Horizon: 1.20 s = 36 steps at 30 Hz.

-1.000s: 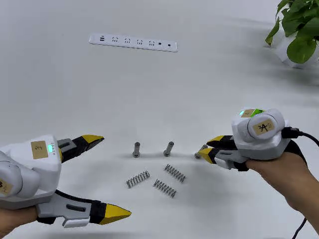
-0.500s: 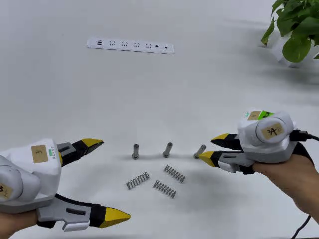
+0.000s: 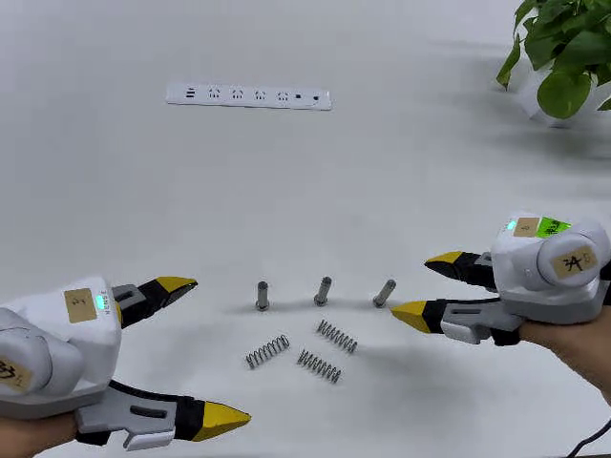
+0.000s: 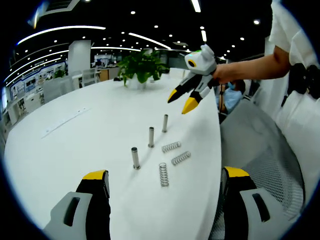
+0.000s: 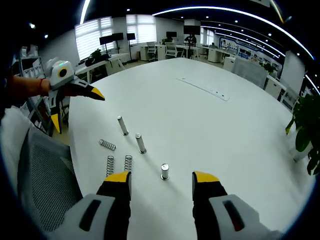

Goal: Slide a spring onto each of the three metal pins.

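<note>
fingers (image 3: 410, 313) on right gripper (image 3: 410, 284) and left gripper (image 3: 221, 348) spread, empty. springs (image 3: 336, 336) lie flat between them, nearest spring left of right fingertips.

Was a white tabletop (image 3: 143, 210); bore three grey metal pins (image 3: 324, 291) upright in a row, three coiled wire springs (image 3: 317, 365) lying beside them, a long white power strip (image 3: 248, 96) and a leafy green potted plant (image 3: 558, 57) farther off.

three pins (image 3: 324, 291) upright in a row on the table (image 3: 286, 191), three springs (image 3: 336, 336) just before them, power strip (image 3: 248, 96) well behind, plant (image 3: 558, 48) far right.
</note>
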Tool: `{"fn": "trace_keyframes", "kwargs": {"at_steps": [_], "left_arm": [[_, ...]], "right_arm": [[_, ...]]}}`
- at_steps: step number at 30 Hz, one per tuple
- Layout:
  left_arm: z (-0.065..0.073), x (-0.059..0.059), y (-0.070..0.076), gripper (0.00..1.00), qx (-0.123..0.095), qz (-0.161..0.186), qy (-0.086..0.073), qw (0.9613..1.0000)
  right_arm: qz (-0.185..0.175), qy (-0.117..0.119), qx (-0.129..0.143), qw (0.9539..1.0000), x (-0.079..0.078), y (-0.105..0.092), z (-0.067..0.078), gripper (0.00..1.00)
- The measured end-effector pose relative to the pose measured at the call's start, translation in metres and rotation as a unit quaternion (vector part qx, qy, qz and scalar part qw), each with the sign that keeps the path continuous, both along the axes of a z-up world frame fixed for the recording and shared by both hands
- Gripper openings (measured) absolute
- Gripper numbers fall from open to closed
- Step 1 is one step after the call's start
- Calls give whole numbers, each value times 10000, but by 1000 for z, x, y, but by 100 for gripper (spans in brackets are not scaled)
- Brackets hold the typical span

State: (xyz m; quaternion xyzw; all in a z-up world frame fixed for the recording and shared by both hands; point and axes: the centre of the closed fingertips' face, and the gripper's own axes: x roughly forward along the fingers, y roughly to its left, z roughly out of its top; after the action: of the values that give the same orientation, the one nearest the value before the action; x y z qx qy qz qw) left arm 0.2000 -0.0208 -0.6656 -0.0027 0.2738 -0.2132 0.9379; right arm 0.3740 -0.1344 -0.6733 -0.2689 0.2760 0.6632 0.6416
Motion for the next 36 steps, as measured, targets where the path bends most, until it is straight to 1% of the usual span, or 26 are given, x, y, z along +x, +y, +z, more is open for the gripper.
{"fn": "trace_keyframes", "kwargs": {"at_steps": [2, 5, 9, 12, 14, 16, 19, 20, 21, 22, 23, 24, 25, 27, 28, 29, 30, 33, 36], "left_arm": [[0, -1, -1, 95, 28, 5, 30, 10000], [-1, -1, -1, 93, 104, 16, 91, 9999], [1, 1, -1, 91, 110, 95, 133, 9998], [0, 1, -2, 89, 157, 94, 214, 9996], [-1, 3, -4, 89, 187, 58, 231, 9995], [-4, 3, -5, 87, 235, 36, 335, 9992], [-6, 6, -8, 84, 310, 27, 400, 9987], [-8, 7, -8, 82, 334, 51, 457, 9984], [-11, 6, -7, 79, 327, 115, 648, 9973], [-14, 6, -7, 77, 282, 162, 752, 9966], [-12, 9, -8, 75, 291, 133, 650, 9974], [-12, 11, -9, 74, 320, 123, 626, 9974], [-13, 12, -9, 73, 351, 112, 649, 9972], [-16, 14, -11, 67, 389, 81, 772, 9962], [-19, 14, -11, 65, 391, 97, 872, 9954], [-24, 14, -11, 64, 396, 136, 1027, 9938], [-26, 14, -12, 63, 406, 145, 1105, 9929], [-33, 18, -15, 58, 471, 125, 1195, 9916], [-42, 18, -18, 49, 554, 76, 1382, 9888]], "right_arm": [[82, 5, 12, 10000, -3, -3, 1, 52], [248, 4, 118, 9996, -9, -6, 6, 57], [461, 75, 161, 9988, -10, -16, 0, 67], [560, 114, 197, 9982, -14, -23, 0, 72], [603, 140, 261, 9977, -14, -27, 0, 75], [642, 146, 320, 9973, -13, -30, 0, 78], [692, 163, 405, 9966, -14, -35, 3, 81], [710, 165, 430, 9964, -14, -36, 3, 83], [733, 173, 457, 9961, -17, -38, 5, 84], [753, 181, 473, 9959, -18, -39, 6, 85], [778, 186, 493, 9956, -19, -41, 6, 86], [788, 190, 505, 9954, -20, -43, 6, 87], [797, 196, 513, 9953, -20, -44, 6, 87], [794, 221, 508, 9953, -21, -47, 5, 88], [787, 230, 491, 9954, -22, -49, 5, 88], [787, 229, 487, 9954, -23, -50, 4, 88], [784, 230, 495, 9954, -22, -51, 4, 88], [759, 254, 536, 9954, -23, -53, 4, 88], [750, 264, 551, 9953, -22, -54, 3, 88]]}}
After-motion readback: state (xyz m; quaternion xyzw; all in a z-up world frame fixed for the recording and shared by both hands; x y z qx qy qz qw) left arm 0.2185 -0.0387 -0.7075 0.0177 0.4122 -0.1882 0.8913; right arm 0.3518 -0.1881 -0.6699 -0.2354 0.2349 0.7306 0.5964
